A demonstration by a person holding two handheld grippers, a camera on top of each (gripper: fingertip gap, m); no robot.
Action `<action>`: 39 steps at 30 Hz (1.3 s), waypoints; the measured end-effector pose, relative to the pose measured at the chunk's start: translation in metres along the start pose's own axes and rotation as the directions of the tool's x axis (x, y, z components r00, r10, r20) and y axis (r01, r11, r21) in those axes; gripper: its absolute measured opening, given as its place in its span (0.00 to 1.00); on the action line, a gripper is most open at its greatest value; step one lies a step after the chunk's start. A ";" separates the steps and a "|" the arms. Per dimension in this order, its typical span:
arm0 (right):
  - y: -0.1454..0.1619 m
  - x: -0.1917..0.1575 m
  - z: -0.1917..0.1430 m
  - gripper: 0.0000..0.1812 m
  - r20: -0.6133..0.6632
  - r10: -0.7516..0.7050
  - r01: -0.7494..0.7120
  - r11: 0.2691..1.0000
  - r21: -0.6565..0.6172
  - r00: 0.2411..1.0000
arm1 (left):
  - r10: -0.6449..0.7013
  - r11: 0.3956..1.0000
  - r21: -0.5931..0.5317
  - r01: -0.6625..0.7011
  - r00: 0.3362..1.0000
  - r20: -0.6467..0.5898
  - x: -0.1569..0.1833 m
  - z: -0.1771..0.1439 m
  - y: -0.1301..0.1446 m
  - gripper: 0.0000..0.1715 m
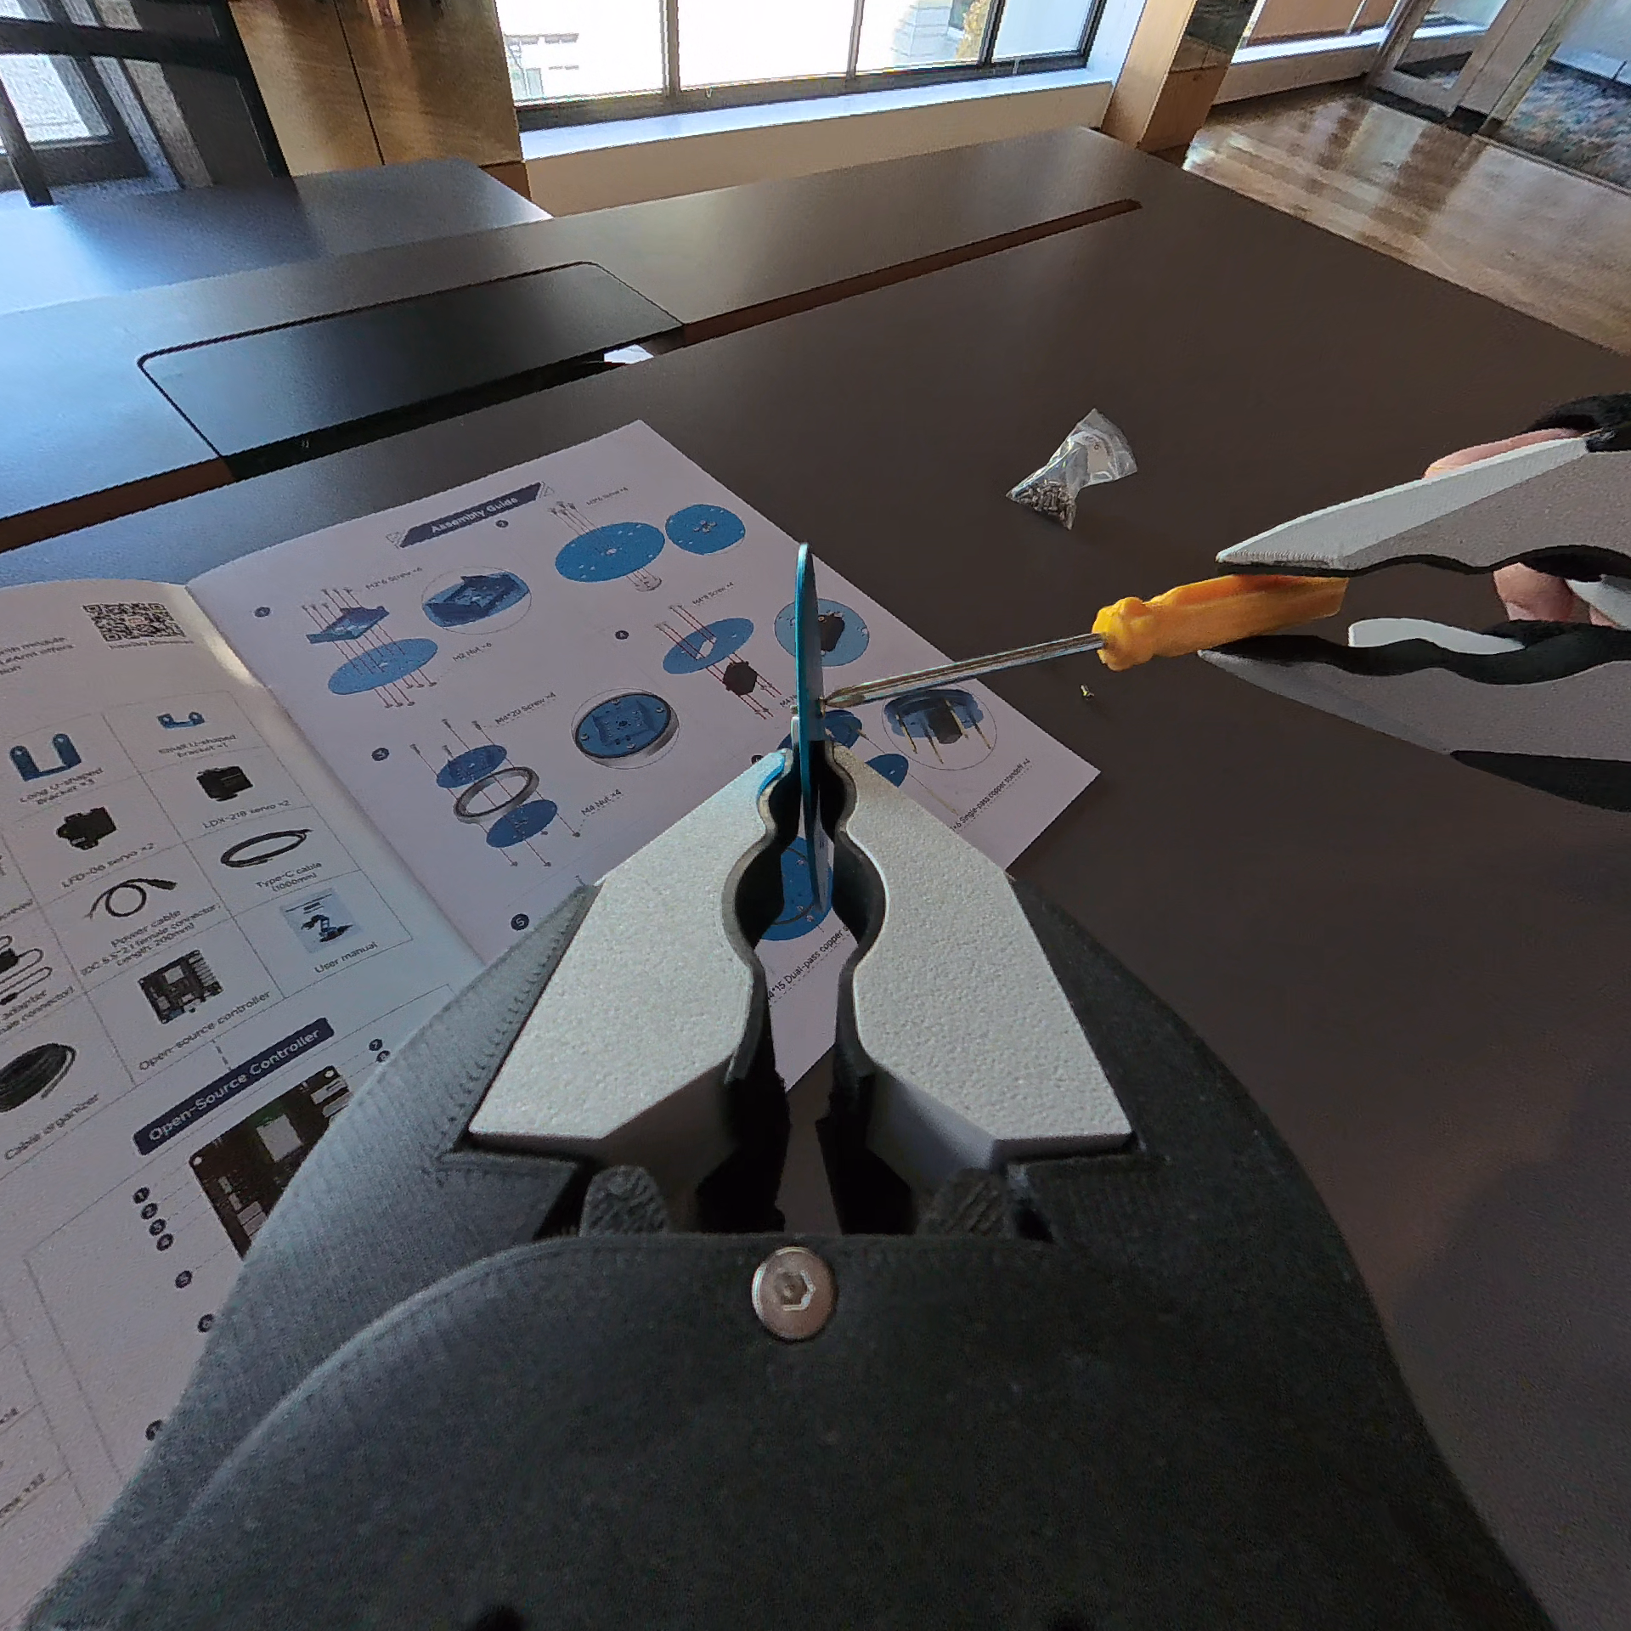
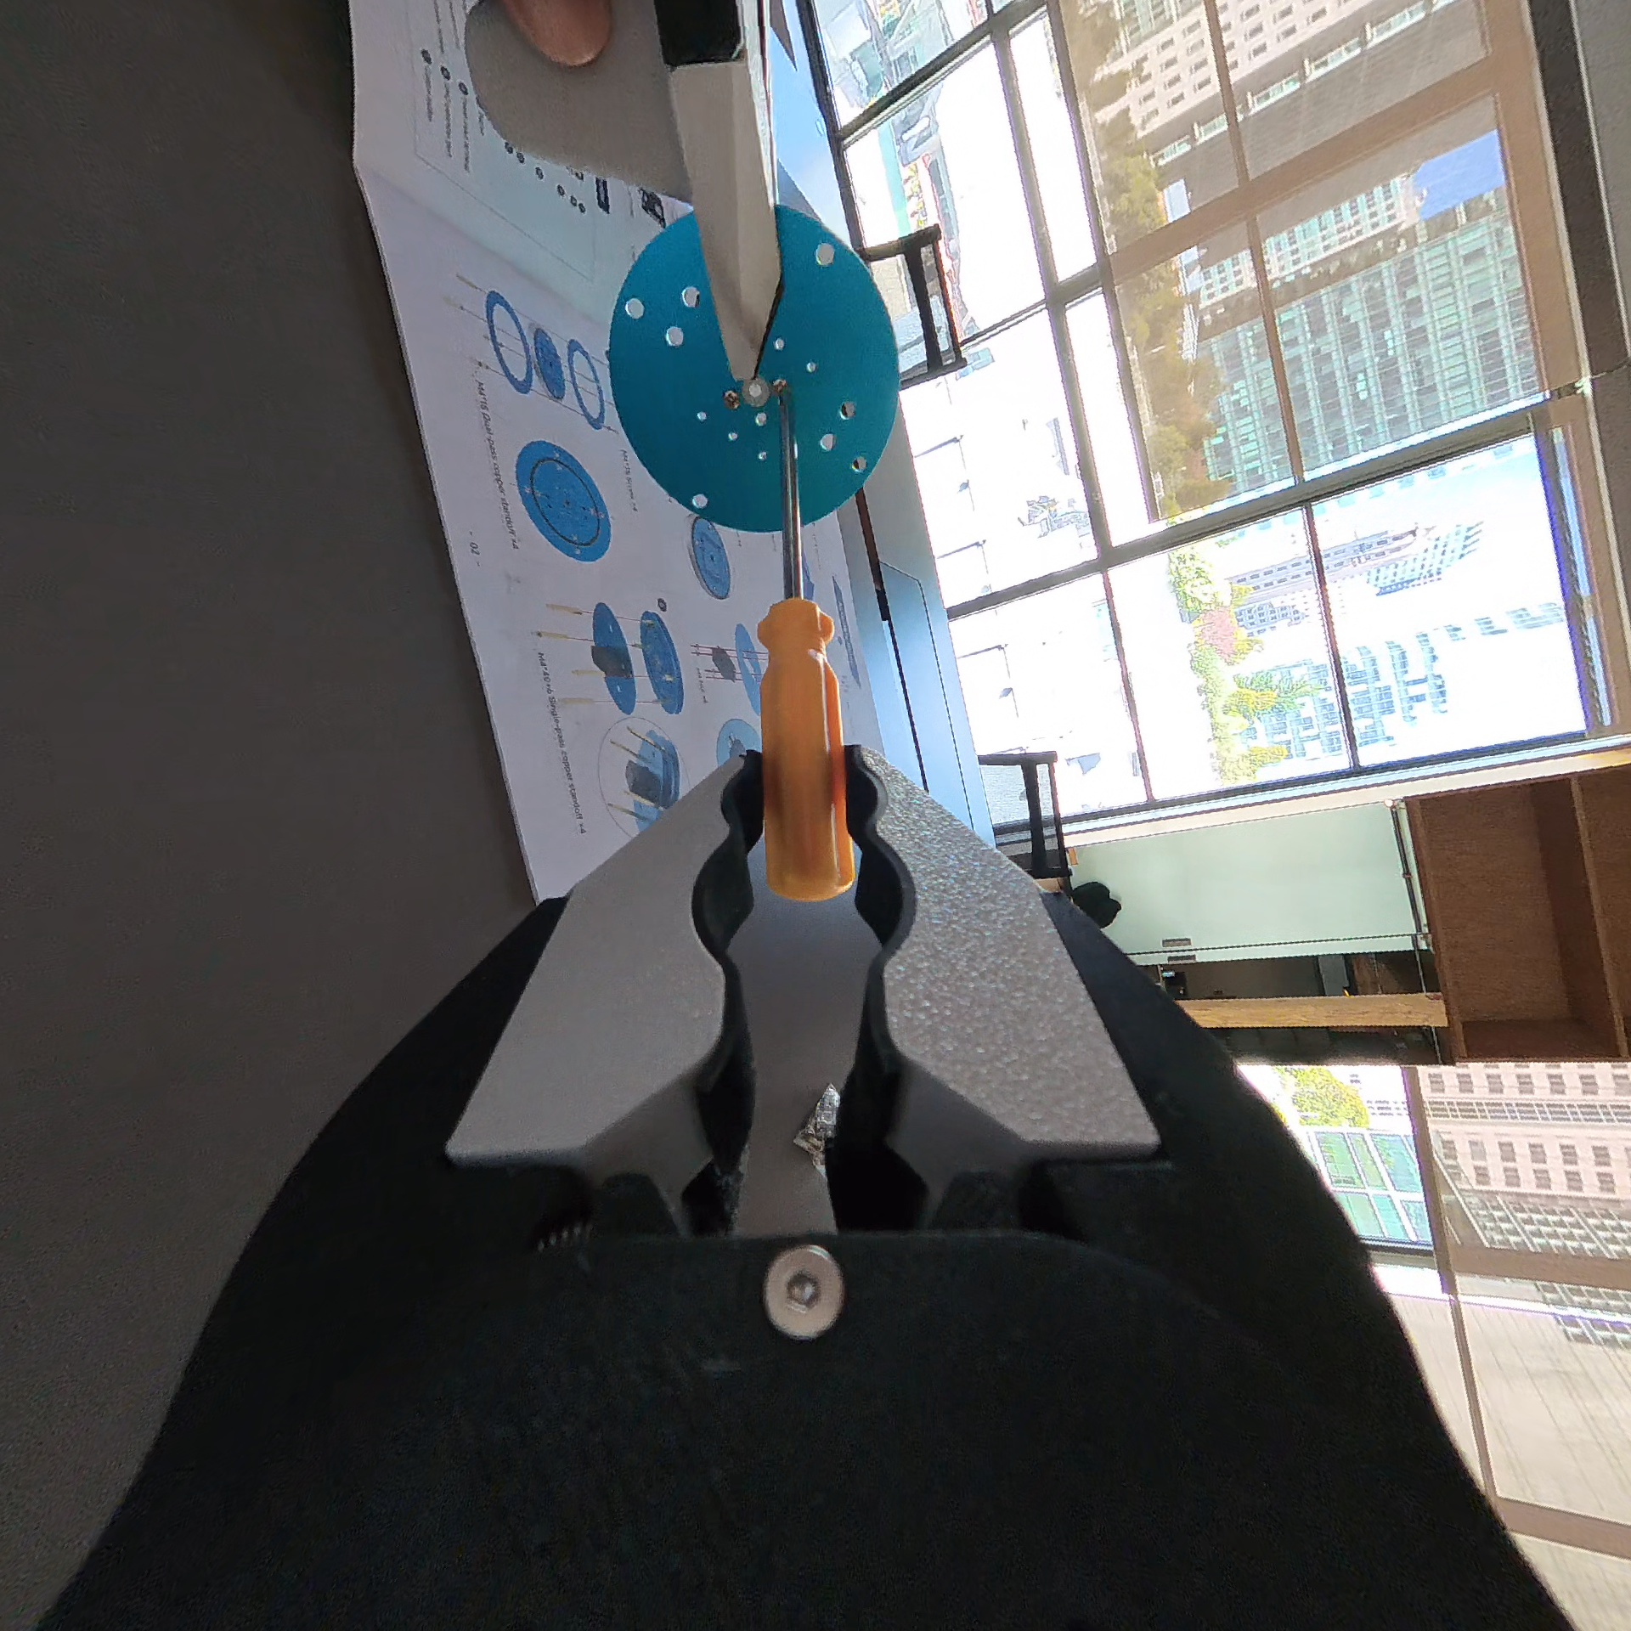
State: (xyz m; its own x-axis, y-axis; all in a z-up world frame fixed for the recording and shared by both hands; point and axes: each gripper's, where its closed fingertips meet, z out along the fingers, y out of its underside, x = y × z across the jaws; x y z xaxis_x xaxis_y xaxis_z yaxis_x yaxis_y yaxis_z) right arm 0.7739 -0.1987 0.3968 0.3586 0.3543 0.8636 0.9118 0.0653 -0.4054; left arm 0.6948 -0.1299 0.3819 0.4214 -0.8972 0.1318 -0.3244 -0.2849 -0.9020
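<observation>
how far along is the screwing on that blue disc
Done: the left gripper clamps the blue disc on edge above the open manual. One screw already seems seated near the centre. In hand: the right gripper holds the orange screwdriver, tip on another screw by the centre. Left: most holes are empty; a loose screw and a bag of screws lie on the table.

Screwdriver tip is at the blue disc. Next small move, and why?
Probably turn the orange screwdriver about its shaft while pressing lightly. The right gripper is shut on its handle, and the tip sits at a small screw near the centre of the blue disc, which the left gripper holds edge-up above the open manual. Whether the tip is seated is unclear.
</observation>
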 end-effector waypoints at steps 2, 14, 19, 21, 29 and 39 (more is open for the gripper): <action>0.000 -0.001 0.000 0.09 0.001 -0.002 0.002 1.000 0.000 1.000 | 0.001 1.000 -0.002 -0.001 1.000 0.002 0.000 0.000 0.000 0.01; 0.001 -0.003 0.003 0.09 0.000 -0.003 0.003 0.998 -0.057 1.000 | 0.080 0.996 -0.038 -0.077 0.993 0.085 -0.003 0.003 0.005 0.01; -0.004 -0.003 0.005 0.09 -0.090 -0.245 0.232 0.964 -0.132 0.965 | 0.086 0.994 -0.083 -0.075 0.986 0.144 -0.009 0.008 0.012 0.01; -0.005 0.001 0.007 0.10 -0.137 -0.355 0.331 0.928 -0.170 0.925 | 0.054 0.995 -0.092 -0.042 0.989 0.137 -0.009 0.010 0.015 0.01; -0.022 -0.009 0.015 0.10 -0.167 -0.447 0.421 0.891 -0.173 0.879 | -0.058 0.993 -0.094 0.070 0.990 0.126 -0.022 0.008 0.018 0.01; -0.025 -0.004 0.018 0.09 -0.030 0.094 -0.095 0.995 -0.031 0.995 | 0.110 0.994 -0.041 -0.104 0.973 0.201 -0.027 0.001 0.003 0.00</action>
State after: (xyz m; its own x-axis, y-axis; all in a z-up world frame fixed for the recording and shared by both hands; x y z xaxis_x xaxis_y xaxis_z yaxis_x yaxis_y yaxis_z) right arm 0.7460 -0.1846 0.3978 0.4483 0.3306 0.8305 0.8795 0.0030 -0.4759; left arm 0.6837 -0.1063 0.3752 0.5445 -0.8371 -0.0535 -0.4008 -0.2036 -0.8932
